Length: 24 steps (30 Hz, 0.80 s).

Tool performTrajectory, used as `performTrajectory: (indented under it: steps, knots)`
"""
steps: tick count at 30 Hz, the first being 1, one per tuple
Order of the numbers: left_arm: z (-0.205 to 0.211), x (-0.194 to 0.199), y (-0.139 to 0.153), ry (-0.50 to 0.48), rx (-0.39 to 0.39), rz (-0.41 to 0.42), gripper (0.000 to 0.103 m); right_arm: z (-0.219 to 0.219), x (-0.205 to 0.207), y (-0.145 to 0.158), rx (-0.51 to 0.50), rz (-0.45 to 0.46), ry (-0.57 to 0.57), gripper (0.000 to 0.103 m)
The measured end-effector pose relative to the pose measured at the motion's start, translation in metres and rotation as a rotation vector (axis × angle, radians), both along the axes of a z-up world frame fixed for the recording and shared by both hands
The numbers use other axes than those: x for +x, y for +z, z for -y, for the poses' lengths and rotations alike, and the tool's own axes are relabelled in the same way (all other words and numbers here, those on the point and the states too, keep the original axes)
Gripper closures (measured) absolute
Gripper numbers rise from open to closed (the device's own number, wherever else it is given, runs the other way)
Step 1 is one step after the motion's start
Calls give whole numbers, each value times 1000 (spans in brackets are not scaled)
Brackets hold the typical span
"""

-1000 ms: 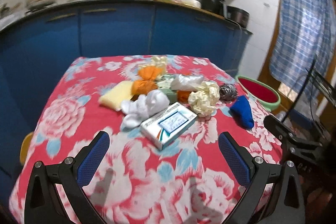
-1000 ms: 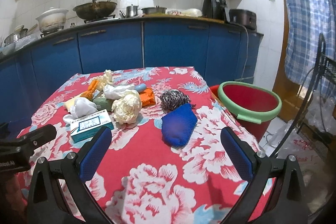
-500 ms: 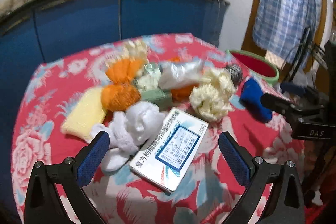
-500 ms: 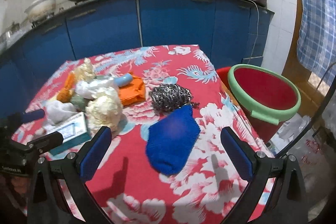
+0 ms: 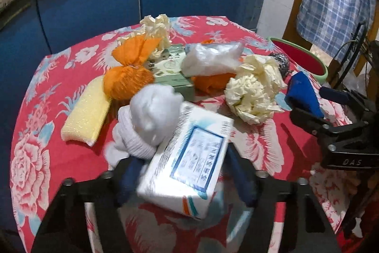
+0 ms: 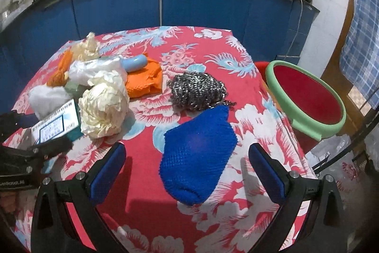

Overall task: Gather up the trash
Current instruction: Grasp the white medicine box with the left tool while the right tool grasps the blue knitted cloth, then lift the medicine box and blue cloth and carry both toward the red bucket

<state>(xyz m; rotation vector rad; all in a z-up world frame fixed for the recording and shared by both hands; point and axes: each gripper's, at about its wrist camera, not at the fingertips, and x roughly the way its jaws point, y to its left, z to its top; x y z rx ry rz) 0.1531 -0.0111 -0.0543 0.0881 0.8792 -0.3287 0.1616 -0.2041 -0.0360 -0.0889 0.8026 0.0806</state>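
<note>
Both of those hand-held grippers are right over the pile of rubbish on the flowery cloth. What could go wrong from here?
The left hand-held gripper has just been closing on the white box, which leans on the white wad; it might slip or drag the wad along. The right hand-held gripper stands open around the blue mesh, so closing could pinch the floral cloth too. The steel scourer touches the mesh and might snag and follow it.
</note>
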Motion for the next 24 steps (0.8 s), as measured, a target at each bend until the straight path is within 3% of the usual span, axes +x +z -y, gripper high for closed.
performTrajectory:
  steps: [2,5,7,9,14,24]
  knots:
    - [0,0,2,5,2,1,42,-2,1,-3,-6,-11,9,16]
    - [-2,-5,5,8,-8,5,43,-5,2,-6,-17,-31,5,43]
    - [-4,-8,10,16,-17,18,43,-3,1,-5,-22,-20,-3,68]
    - [-7,-11,16,22,-28,41,43,-2,-1,-4,-30,-6,3,80]
    - [-9,-22,32,18,-51,84,43,0,-8,2,-12,9,14,84]
    - [-1,-40,61,1,-43,172,43,-1,-33,41,2,136,18,85]
